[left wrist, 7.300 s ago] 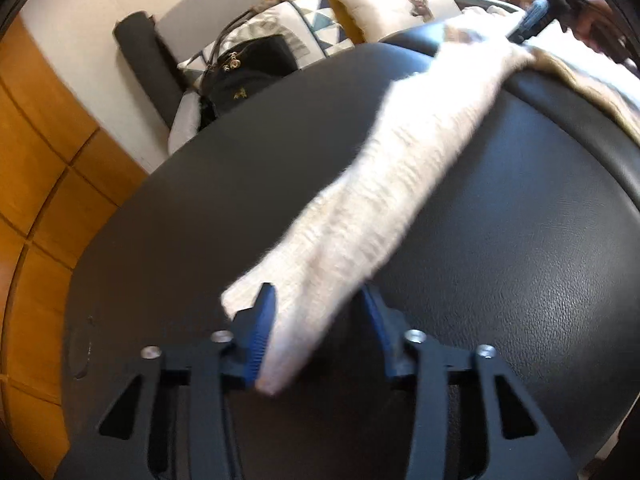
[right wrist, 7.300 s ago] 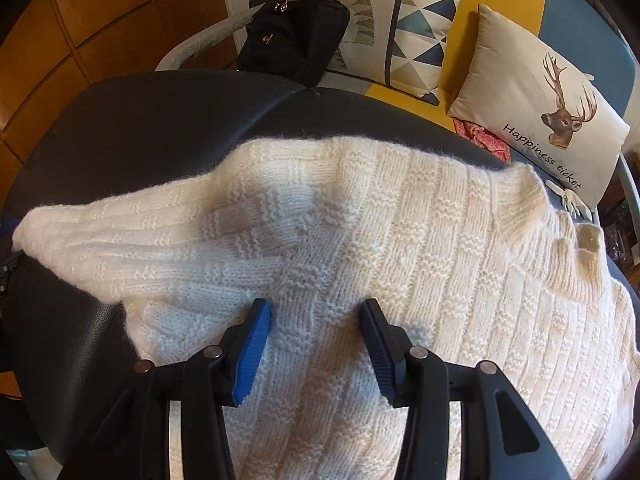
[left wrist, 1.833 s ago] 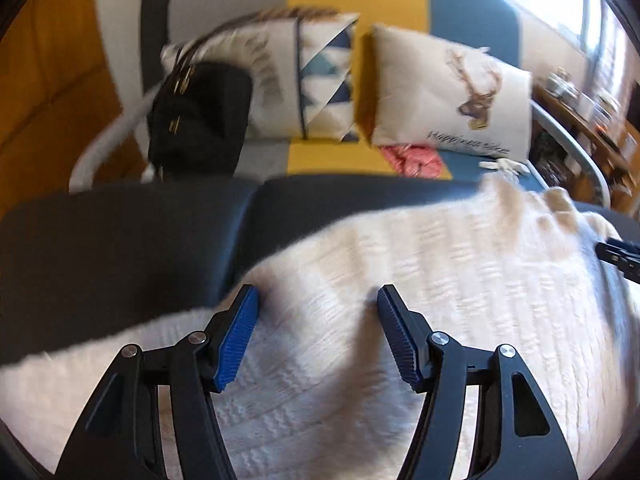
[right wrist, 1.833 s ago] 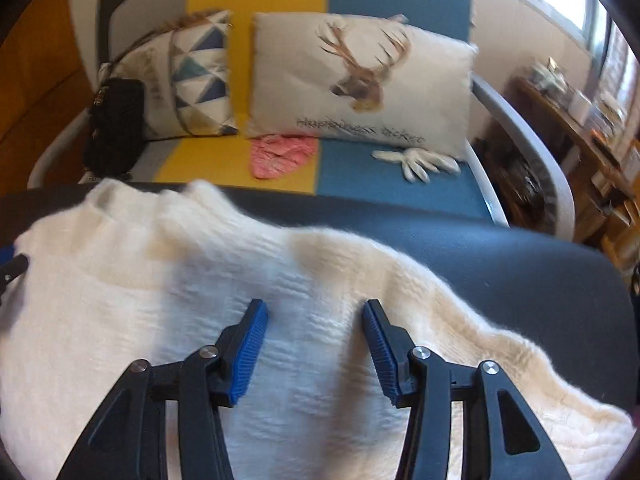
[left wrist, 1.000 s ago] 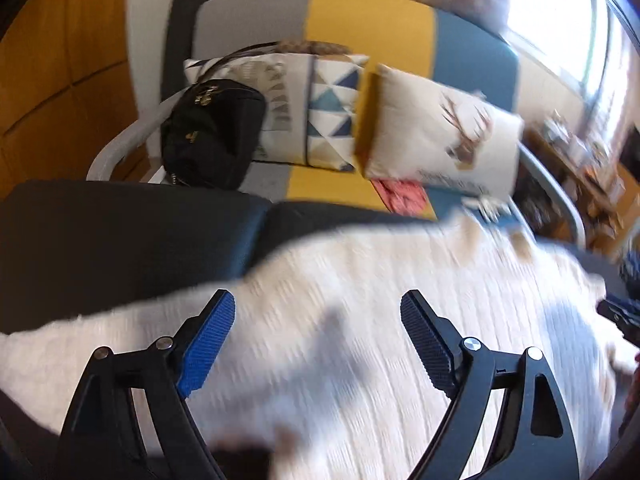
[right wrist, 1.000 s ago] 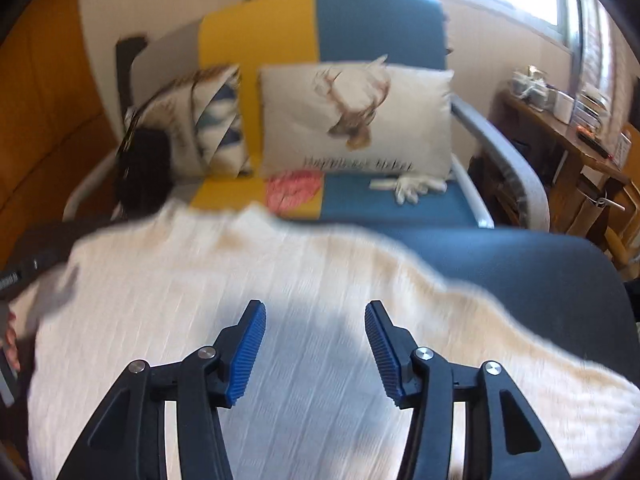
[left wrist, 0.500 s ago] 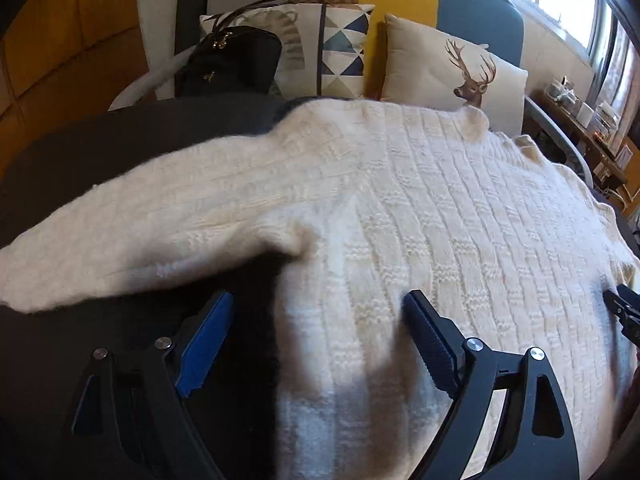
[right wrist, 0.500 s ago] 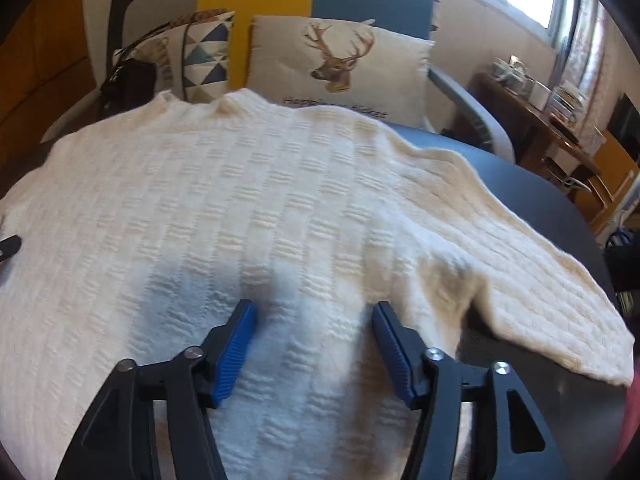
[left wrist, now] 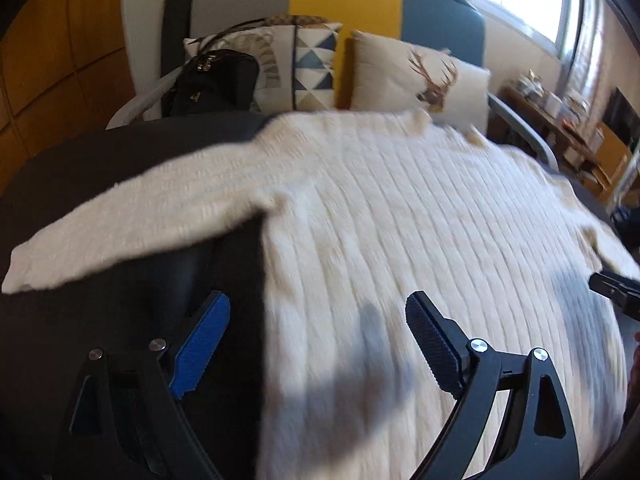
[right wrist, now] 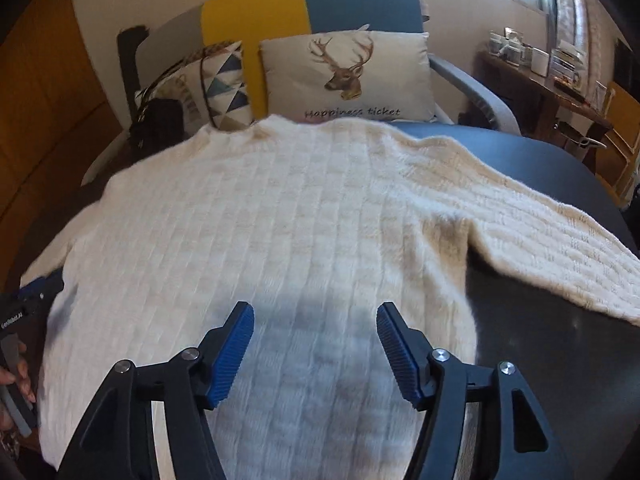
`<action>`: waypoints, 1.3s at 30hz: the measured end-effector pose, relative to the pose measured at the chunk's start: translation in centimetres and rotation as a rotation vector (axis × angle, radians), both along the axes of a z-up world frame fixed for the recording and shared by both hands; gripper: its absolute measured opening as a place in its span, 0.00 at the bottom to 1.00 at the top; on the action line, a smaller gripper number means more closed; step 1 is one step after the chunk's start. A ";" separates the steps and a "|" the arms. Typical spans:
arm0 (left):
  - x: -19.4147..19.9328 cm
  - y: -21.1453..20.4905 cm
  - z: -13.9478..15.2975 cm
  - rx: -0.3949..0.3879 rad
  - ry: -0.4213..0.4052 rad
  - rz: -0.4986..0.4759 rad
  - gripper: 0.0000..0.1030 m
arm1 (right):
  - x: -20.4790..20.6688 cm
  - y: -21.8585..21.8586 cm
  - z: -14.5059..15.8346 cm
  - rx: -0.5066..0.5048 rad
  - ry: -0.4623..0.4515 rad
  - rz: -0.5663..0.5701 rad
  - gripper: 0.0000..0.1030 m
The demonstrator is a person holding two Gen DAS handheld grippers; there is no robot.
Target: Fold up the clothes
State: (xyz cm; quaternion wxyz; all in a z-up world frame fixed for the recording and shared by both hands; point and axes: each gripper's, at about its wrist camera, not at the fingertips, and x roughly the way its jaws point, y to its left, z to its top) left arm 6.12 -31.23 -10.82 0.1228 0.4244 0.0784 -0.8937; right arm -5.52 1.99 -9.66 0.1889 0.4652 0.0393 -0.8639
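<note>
From my left wrist, my left claw (left wrist: 318, 344) hangs spread wide and released, gripping nothing. Under it a cream knitted sweater (left wrist: 400, 216) lies flat on the black worktop (left wrist: 100, 168). My left finger (left wrist: 202, 344) is over bare worktop just beside the sweater's side edge, and my right finger is over the knit. One sleeve (left wrist: 132, 220) stretches out to the left across the worktop. Beyond the far edge stands a sofa (left wrist: 344, 4) with a black bag (left wrist: 216, 82), a triangle-patterned cushion (left wrist: 312, 66) and a deer cushion (left wrist: 416, 76). The tip of my right claw (left wrist: 614, 292) shows at the right edge.

From my right wrist, my right claw (right wrist: 316, 346) is also released and parted, holding nothing, both fingers over the sweater's (right wrist: 260, 220) body near its lower part. The other sleeve (right wrist: 540, 236) runs out to the right over the worktop (right wrist: 540, 360). The deer cushion (right wrist: 348, 76) sits just behind the collar. At the left edge my left claw (right wrist: 30, 294) shows beside the sweater, with my hand (right wrist: 12, 376) on its handle.
</note>
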 end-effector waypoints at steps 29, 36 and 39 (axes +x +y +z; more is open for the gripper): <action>6.4 7.9 0.6 -0.096 0.082 -0.161 0.91 | 10.0 2.6 0.0 -0.036 -0.031 0.044 0.67; 9.3 8.2 -1.6 -0.131 0.108 -0.210 0.90 | 12.5 2.9 -1.2 0.057 0.005 0.109 0.67; 9.5 7.9 -0.9 -0.102 0.087 -0.222 0.90 | 12.2 3.2 -1.0 0.051 -0.021 0.145 0.67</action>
